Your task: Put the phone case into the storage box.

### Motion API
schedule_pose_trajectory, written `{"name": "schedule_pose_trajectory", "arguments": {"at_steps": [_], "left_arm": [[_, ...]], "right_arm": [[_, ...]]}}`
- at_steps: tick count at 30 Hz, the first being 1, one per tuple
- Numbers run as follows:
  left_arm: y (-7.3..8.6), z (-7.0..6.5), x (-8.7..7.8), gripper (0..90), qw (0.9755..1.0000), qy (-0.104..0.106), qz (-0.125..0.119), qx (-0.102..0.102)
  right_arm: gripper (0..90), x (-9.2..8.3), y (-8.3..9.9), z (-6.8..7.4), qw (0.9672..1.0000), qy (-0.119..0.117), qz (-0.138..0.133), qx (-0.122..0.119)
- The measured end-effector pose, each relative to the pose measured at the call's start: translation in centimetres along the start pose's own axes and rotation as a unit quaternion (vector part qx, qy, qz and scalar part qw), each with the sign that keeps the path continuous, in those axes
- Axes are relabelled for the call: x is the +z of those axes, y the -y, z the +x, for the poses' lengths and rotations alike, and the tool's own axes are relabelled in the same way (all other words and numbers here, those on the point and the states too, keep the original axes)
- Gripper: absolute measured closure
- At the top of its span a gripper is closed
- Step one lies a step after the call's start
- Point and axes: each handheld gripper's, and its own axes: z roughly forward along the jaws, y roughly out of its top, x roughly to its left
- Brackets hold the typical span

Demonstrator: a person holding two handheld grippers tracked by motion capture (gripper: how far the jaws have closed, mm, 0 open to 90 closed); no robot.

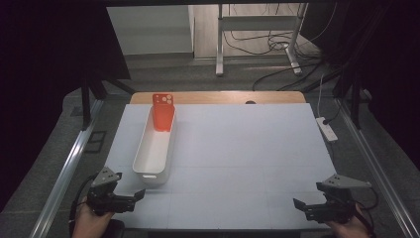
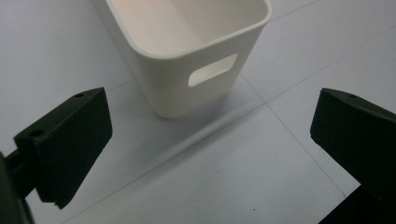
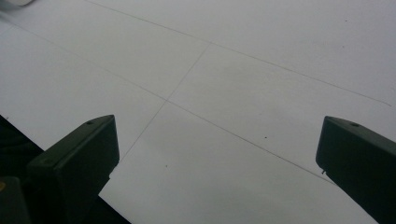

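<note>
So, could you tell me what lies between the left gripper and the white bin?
Nothing: in the left gripper view, bare table separates the left gripper from the white bin.

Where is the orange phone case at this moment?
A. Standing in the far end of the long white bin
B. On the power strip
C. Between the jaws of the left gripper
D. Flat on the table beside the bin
A: the orange phone case stands leaning at the far end inside the long white bin, away from both grippers.
</note>
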Motion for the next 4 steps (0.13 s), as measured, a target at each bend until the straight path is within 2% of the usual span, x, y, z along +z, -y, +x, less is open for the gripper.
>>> {"name": "schedule_pose_trajectory", "arguments": {"at_steps": [4], "left_arm": [[-0.07,0.02,0.04,0.1,1.0000,0.001,0.001,0.001]], "right_arm": [[0.0,0.00,0.01,0.00,1.0000,0.001,0.000,-0.001]]}}
